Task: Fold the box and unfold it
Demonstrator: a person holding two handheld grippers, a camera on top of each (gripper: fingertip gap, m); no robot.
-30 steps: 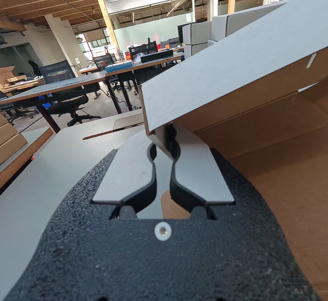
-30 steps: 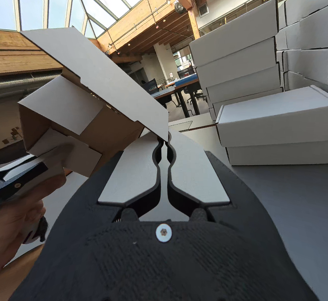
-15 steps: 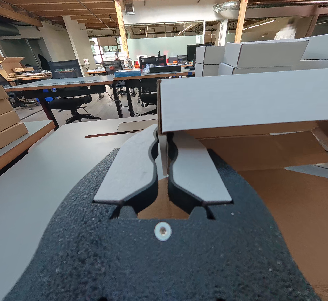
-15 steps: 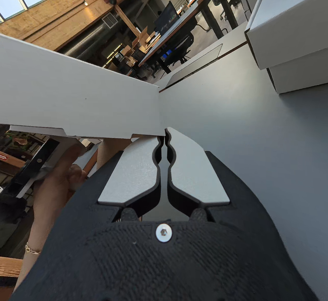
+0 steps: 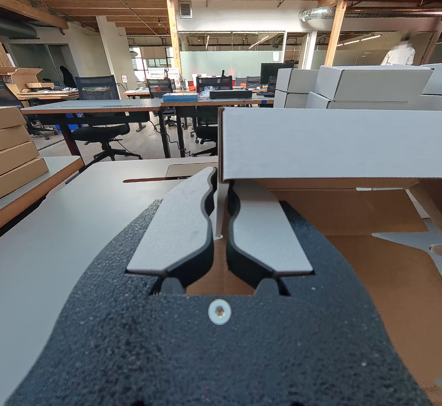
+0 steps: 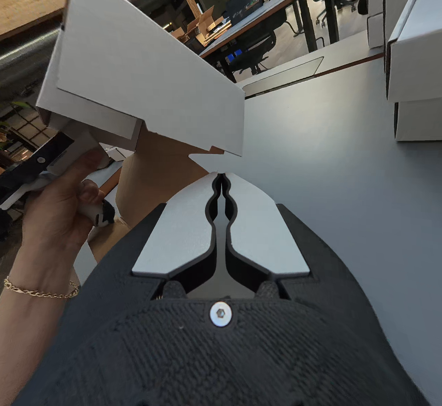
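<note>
While the left gripper stays clamped on a thin side flap of the white-outside, brown-inside corrugated cardboard box, the box has levelled out from its steep tilt of a second ago, its white panel now horizontal above the grey table. The right gripper has slid off that panel's edge; its fingers are together, apparently pinching a pointed white tab, though that contact is hard to confirm. This suggests folding is under way, not finished.

grey table | stacked white boxes (far right) | brown boxes left | office chair
</note>
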